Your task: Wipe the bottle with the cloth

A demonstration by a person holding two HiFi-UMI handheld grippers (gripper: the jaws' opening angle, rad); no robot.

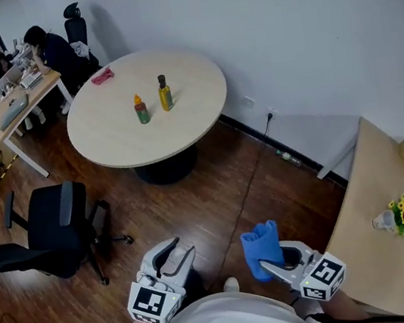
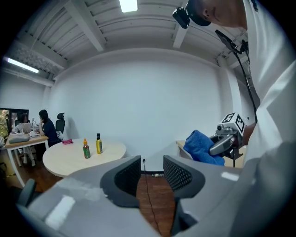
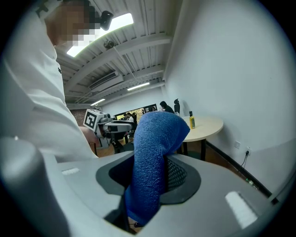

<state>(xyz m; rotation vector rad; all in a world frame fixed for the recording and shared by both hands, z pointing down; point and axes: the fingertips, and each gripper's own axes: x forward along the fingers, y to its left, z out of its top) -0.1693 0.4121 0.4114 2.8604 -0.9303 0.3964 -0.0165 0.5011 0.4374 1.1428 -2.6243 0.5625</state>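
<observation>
The head view showed the left gripper and the right gripper held low, close to the person's white-shirted body, above a dark wooden floor and well apart from the round pale wooden table. On that table stood a yellow bottle with a dark cap and, just beside it, a green bottle with an orange cap, both upright and neither touched by a gripper. A crumpled pink rag lay near the table's far edge. Only this view took in the black office chair on the floor and the small bunch of yellow flowers on a second light wooden tabletop at the right. The left gripper view settled that gripper's state: its jaws stood apart with nothing between them, only floor showing through the gap. It also caught the right gripper from the side, with the cloth bulging past its jaws. The right gripper view showed those jaws clamped on a blue terry cloth, which rose in a folded hump above them and hung below them. In that view only the yellow bottle appeared on the table, while the left gripper view showed both bottles and the seated person at a desk beyond.
</observation>
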